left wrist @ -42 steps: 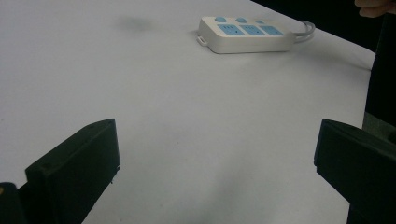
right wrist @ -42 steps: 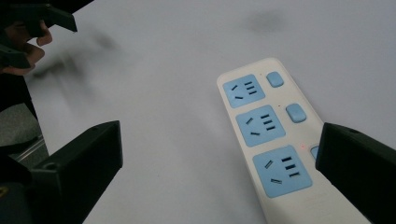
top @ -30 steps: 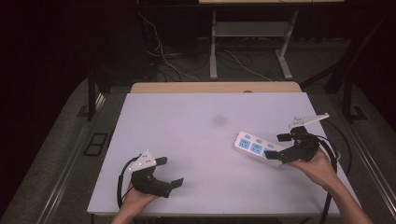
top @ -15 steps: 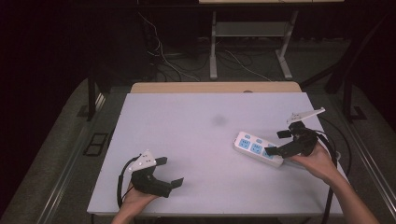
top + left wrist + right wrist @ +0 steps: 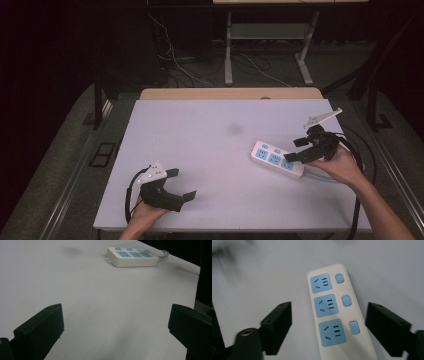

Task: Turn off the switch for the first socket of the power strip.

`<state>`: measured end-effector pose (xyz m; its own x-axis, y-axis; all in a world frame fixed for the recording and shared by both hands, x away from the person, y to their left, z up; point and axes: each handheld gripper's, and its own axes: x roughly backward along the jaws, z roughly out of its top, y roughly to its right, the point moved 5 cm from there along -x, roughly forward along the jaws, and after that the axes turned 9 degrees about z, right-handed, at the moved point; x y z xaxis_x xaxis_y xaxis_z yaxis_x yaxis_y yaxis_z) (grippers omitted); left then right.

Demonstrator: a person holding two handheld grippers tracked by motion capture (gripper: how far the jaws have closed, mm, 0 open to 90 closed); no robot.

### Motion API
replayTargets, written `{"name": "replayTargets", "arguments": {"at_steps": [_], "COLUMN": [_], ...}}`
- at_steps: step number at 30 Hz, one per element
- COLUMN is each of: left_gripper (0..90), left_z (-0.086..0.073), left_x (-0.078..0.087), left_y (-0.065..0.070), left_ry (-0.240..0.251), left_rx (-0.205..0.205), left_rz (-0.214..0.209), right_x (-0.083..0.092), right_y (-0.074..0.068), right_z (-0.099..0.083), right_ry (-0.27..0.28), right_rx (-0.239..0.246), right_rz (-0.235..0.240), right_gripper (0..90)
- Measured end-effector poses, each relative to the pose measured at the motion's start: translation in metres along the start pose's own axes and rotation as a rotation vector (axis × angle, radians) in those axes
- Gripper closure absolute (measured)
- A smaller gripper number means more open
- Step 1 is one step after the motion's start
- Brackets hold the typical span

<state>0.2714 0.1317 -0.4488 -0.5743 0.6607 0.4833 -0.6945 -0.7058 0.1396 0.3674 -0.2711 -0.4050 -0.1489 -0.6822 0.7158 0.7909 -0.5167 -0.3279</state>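
— High view first: what are the two grippers doing?

— The left gripper (image 5: pixel 181 184) sits at the near left of the white table (image 5: pixel 200 130), jaws spread wide and gripping nothing. The right gripper (image 5: pixel 298 150) is held over the near end of a white power strip (image 5: pixel 276 159) at the table's right side, jaws apart; from up here it is unclear whether they touch the strip. A white cord (image 5: pixel 320 175) runs out from under the right hand (image 5: pixel 340 165).

— Left gripper view?

— Both black jaws stand far apart over bare tabletop (image 5: pixel 100 302), released. The power strip (image 5: pixel 132 257) lies well ahead, its blue sockets facing up.

— Right gripper view?

— The right gripper (image 5: pixel 329 325) is open, one jaw on each side of the power strip (image 5: pixel 339 315), neither pressing it. Three blue sockets (image 5: pixel 326 305) sit in a row, each with a blue button (image 5: pixel 346 300) beside it. A small red light (image 5: pixel 346 320) glows by the nearest button. No readable writing.
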Motion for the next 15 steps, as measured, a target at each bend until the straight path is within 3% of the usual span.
{"name": "replayTargets", "arguments": {"at_steps": [5, 6, 7, 8, 10, 11, 15], "left_gripper": [0.0, 0.0, 0.0, 0.0, 0.0, 0.0, 0.0], "left_z": [0.000, 0.000, 0.000, 0.000, 0.000, 0.000, 0.000], "left_x": [0.000, 0.000, 0.000, 0.000, 0.000, 0.000, 0.000], "left_y": [-0.001, -0.001, -0.001, -0.001, -0.001, -0.001, -0.001], "left_ry": [0.000, 0.000, 0.000, -0.001, -0.001, -0.001, -0.001], "left_rx": [-0.001, -0.001, -0.002, -0.002, -0.003, -0.003, -0.002], "left_rz": [0.001, 0.001, 0.001, 0.001, 0.001, 0.001, 0.002], "right_x": [-0.003, -0.004, -0.004, -0.005, -0.005, -0.005, -0.004], "right_y": [0.003, 0.006, 0.006, 0.009, 0.012, 0.014, 0.017], "right_z": [0.000, 0.000, 0.000, -0.001, -0.002, -0.002, -0.002], "right_ry": [-0.034, -0.034, -0.034, -0.040, -0.045, -0.045, -0.034], "right_rx": [0.017, 0.011, 0.011, 0.007, 0.003, 0.004, 0.003], "right_rz": [-0.002, 0.004, 0.004, 0.004, -0.004, -0.006, -0.011], "right_gripper": [35.9, 42.8, 42.8, 51.0, 55.1, 63.6, 73.2]}}
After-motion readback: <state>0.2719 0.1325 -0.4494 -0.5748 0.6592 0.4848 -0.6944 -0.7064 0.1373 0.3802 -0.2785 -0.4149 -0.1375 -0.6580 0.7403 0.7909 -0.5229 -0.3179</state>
